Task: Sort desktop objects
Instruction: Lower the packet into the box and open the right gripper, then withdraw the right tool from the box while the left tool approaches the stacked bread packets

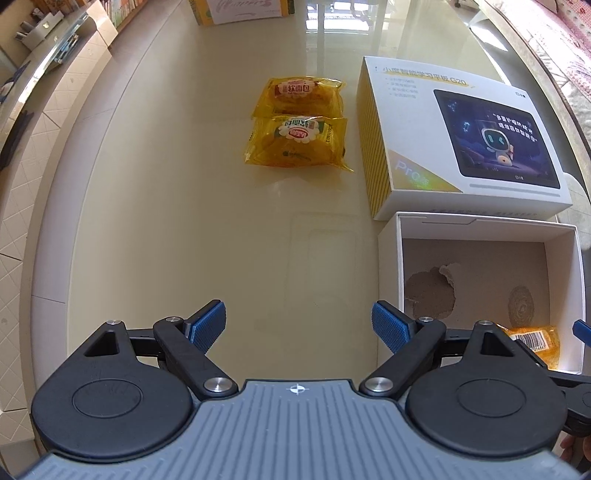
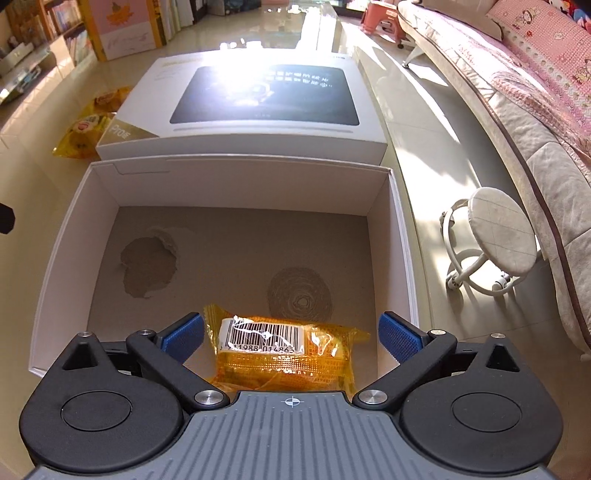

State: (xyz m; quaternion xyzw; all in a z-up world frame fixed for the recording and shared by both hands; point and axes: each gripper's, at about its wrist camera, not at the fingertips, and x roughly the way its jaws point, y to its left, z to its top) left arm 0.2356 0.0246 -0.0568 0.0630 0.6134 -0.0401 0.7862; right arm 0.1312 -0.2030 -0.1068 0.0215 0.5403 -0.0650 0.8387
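Observation:
A yellow bread packet point(image 2: 284, 354) lies barcode up on the grey floor of the open white box point(image 2: 66, 236). My right gripper point(image 2: 291, 338) hangs over it, open, its blue pads clear of the wrapper on both sides. The same packet point(image 1: 535, 341) shows at the box's point(image 1: 580, 295) near corner in the left wrist view. Two more yellow bread packets point(image 1: 299, 138) point(image 1: 301, 96) lie on the table beside the box lid point(image 1: 461, 136). My left gripper point(image 1: 299, 325) is open over bare table, with nothing between its fingers.
The white lid printed with a tablet point(image 2: 258, 103) lies just beyond the open box. Two packets point(image 2: 83, 134) peek out left of it. A round stool point(image 2: 498, 236) and a sofa point(image 2: 535, 92) stand right of the table. A yellow carton point(image 1: 240, 9) sits at the table's far end.

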